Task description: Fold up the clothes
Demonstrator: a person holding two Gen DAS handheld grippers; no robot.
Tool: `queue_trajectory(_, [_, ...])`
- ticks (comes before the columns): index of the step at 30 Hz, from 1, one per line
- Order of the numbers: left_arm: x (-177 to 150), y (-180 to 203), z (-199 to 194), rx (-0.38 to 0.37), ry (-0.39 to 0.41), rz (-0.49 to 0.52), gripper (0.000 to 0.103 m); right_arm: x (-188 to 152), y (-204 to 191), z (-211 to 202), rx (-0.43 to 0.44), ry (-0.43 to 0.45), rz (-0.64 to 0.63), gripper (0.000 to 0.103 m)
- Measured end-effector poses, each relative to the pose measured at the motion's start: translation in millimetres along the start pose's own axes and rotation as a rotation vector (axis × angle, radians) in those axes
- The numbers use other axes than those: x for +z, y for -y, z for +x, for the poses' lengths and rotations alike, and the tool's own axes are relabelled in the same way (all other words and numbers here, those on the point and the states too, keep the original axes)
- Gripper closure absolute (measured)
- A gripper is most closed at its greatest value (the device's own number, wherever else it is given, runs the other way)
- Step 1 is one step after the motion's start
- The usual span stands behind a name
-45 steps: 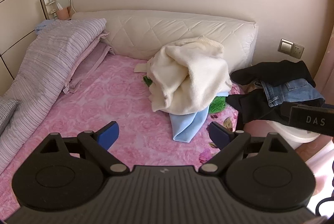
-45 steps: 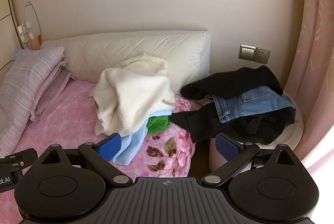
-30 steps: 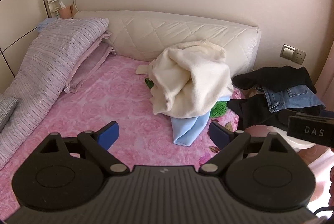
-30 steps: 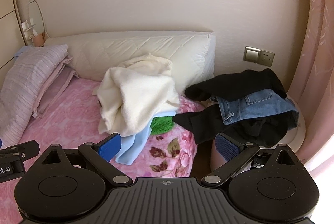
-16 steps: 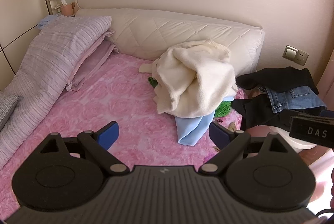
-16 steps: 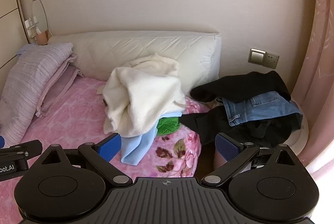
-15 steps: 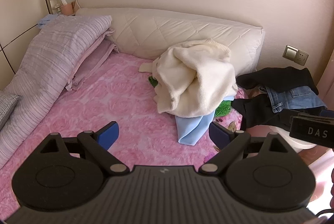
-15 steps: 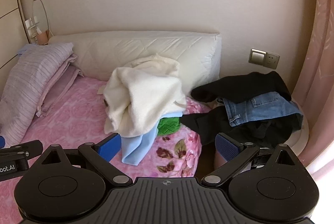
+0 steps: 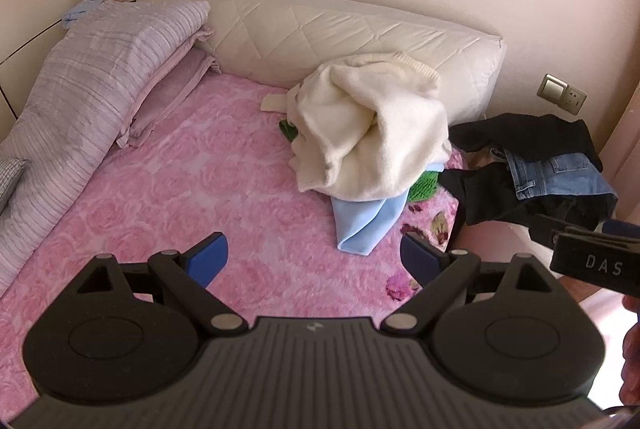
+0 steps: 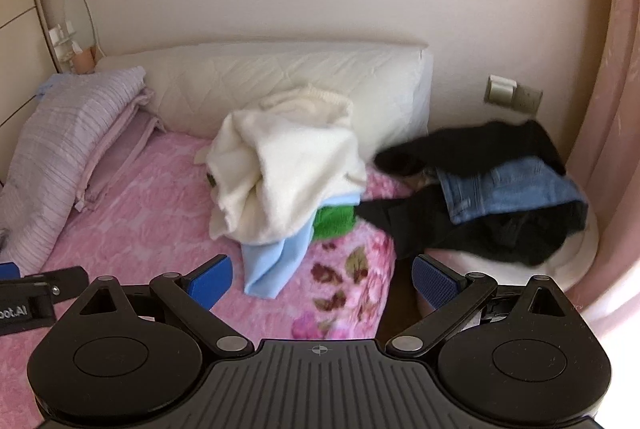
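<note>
**Clothes heap, both grippers empty**

My left gripper [image 9: 314,259] and right gripper [image 10: 322,277] both hang spread wide over the pink bedspread [image 9: 208,181], holding nothing. The cream sweater [image 9: 368,137] sits crumpled on a blue garment [image 9: 362,225] and something green [image 10: 334,221]. Grabbing the sweater could drag those along. The jeans [image 10: 504,193] and black clothes [image 10: 460,229] are blurry, and their support is mostly hidden.

The left gripper [image 9: 314,257], jaws wide apart, hangs above the pink bedspread [image 9: 180,189] near a cream sweater [image 9: 368,133].
</note>
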State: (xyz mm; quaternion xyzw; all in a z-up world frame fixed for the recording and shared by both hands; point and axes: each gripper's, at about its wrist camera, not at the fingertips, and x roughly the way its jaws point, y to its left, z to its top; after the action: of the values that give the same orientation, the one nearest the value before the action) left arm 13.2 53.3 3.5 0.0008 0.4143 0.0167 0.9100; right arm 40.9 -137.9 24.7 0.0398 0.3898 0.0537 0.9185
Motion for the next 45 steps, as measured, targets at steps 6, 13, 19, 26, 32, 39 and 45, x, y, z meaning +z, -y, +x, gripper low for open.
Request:
queue_trajectory(6, [-5.7,-8.3,0.8,-0.007,0.003,0.009,0.021,-7.5,2.3,-0.6,-0.008,-0.021,0.038,0.003])
queue_trajectory(13, [-5.5,-9.8,6.4,-0.014,0.0,0.024,0.022,-10.0,3.7,2.4,-0.052,-0.027,0.041,0.003])
queue_trajectory(19, [-2.9,-15.9,13.9,-0.01,-0.002,0.028,0.021,-8.6,9.8,12.9,-0.043,-0.026,0.088,0.003])
queue_trajectory(26, [5.4,-19.1,28.6,0.003,0.018,0.026,0.022,6.2,1.9,28.0,-0.006,0.025,0.081,0.003])
queue_trajectory(32, [20.5,-16.7,51.2,0.003,-0.013,0.002,0.022,24.3,3.2,56.8,0.007,0.002,0.058,0.003])
queue_trajectory(39, [47.6,-8.1,87.6,0.021,-0.065,-0.01,0.022,49.2,10.1,94.7,0.01,-0.031,0.009,0.003])
queue_trajectory(45, [72.5,4.9,127.4,0.019,-0.123,-0.032,0.022,72.6,21.3,132.0,-0.002,-0.078,-0.04,0.003])
